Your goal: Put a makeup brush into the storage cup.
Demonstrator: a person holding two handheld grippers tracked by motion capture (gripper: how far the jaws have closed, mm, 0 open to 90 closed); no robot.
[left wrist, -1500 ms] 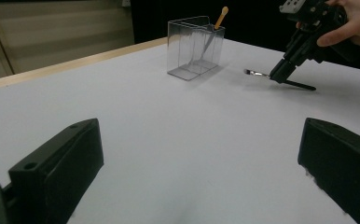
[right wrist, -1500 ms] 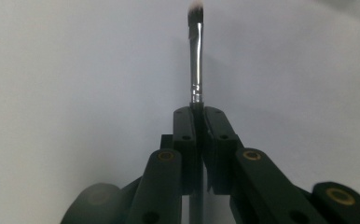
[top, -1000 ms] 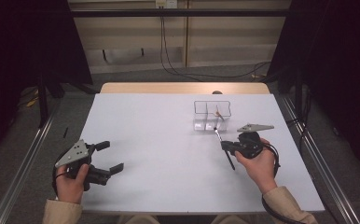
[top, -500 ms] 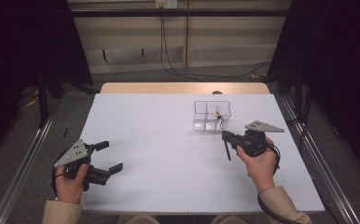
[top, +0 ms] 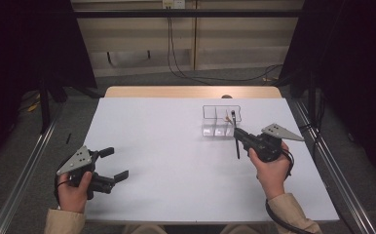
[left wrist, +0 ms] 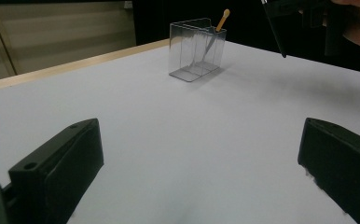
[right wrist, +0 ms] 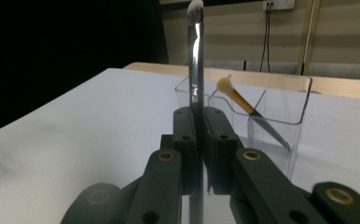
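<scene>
Your right gripper (right wrist: 197, 135) has its jaws clamped on a makeup brush (right wrist: 196, 60), bristles up, just before the clear organizer (right wrist: 280, 116). Your left gripper (top: 109, 166) rests well apart, jaws wide, holding nothing.

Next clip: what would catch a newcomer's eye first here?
The right gripper, shut on a slim makeup brush with a silver ferrule and white tip, held upright just before the clear divided organizer at the table's far right. In it leans an orange-tipped brush. The left gripper waits open and empty at the near left of the white table.
</scene>
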